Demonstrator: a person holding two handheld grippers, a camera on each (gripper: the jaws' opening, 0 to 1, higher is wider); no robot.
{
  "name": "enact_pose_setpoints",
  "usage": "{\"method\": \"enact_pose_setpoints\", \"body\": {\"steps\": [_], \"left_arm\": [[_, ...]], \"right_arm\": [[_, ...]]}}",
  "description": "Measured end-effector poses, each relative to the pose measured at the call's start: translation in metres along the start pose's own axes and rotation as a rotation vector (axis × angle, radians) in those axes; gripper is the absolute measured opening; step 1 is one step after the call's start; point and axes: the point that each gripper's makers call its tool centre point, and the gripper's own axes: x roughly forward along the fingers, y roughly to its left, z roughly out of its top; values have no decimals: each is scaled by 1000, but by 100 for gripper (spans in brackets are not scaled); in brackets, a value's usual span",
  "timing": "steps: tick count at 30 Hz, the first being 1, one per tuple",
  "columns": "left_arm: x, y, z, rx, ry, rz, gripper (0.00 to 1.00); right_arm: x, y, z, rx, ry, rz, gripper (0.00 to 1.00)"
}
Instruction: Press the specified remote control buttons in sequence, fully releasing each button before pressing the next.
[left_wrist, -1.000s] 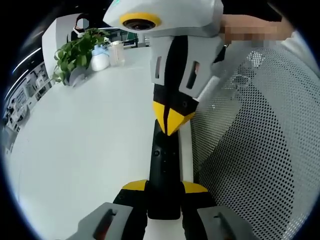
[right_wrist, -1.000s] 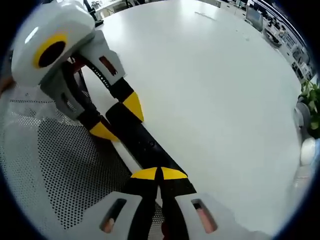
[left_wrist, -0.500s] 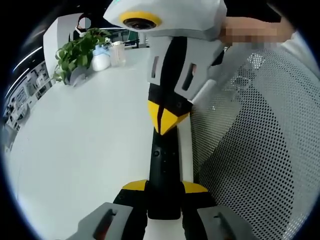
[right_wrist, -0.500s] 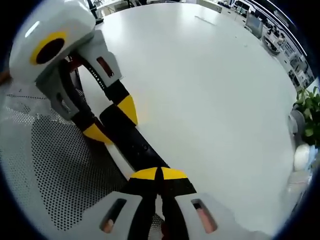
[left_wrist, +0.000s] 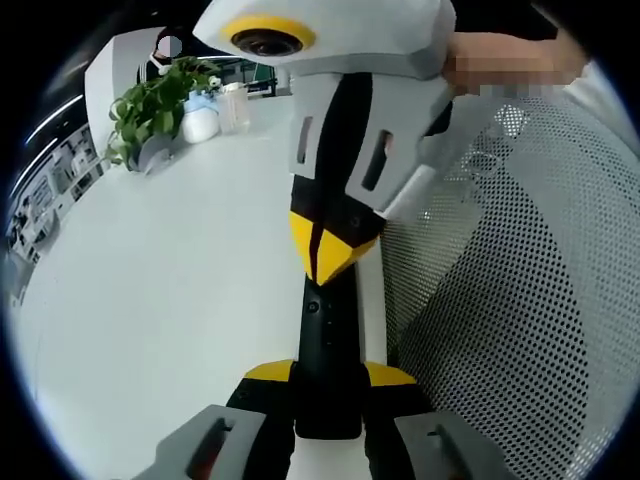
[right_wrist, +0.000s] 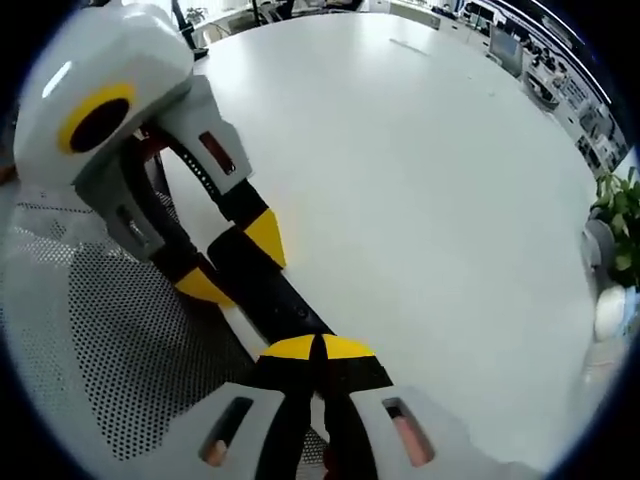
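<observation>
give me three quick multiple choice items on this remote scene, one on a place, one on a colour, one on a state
1. Where does the potted plant stand?
A. on the far side of the white table
B. on the mesh chair back
C. beside the remote

2. What colour is the remote?
A. white
B. black
C. red

3. How does the left gripper stand?
A. open wide
B. shut on the remote
C. lying on the table

Answers: 1 A, it sits at the table's far edge. 2 B, its body is black. 3 B, both yellow-tipped jaws clamp its end, while the shut right gripper points at it.
</observation>
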Motion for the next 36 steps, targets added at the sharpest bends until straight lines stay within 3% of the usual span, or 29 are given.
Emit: {"method": "enact_pose_setpoints", "body": {"steps": [6,12,19,30,36], "left_arm": [[0,0,0,2,2,-1,24],[1,1,0,-1,0,0,24],[1,1,0,0,-1,1,24],[1,1,1,-6,-6,2,24],[1,1,1,-8,-8,4,24]], "right_arm": [[1,0,0,13,-2,5,0],[2,-1,0,-39,-18,-10,0],[2,-2,0,17,-41,15,0],[2,-1,0,-25,-47,16,0],[2,-3,0,53,-62,35,0]]}}
